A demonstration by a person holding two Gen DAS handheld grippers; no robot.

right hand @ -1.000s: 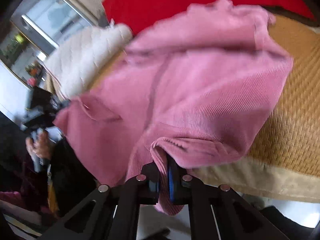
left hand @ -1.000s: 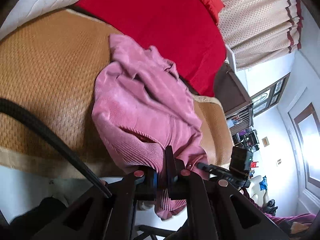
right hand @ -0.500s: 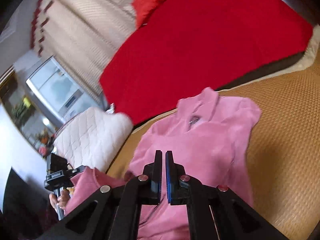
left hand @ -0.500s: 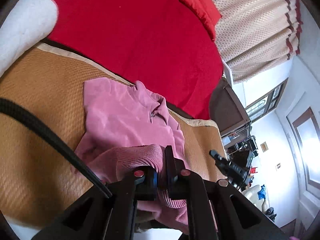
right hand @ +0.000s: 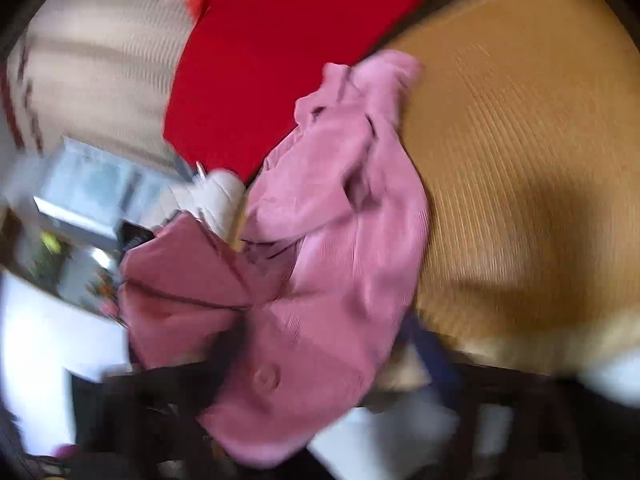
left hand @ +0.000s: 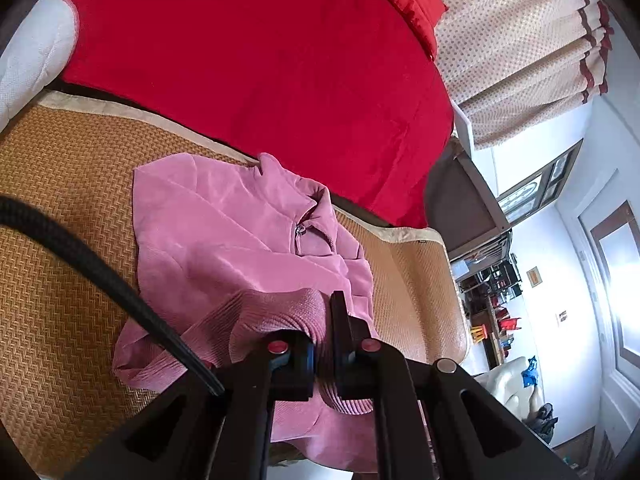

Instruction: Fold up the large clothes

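The view was badly blurred. A pink garment (right hand: 340, 240) lay crumpled on the woven mat (right hand: 520, 160), its near part hanging over the mat's near edge. A red blanket (right hand: 280, 40) lay beyond it.
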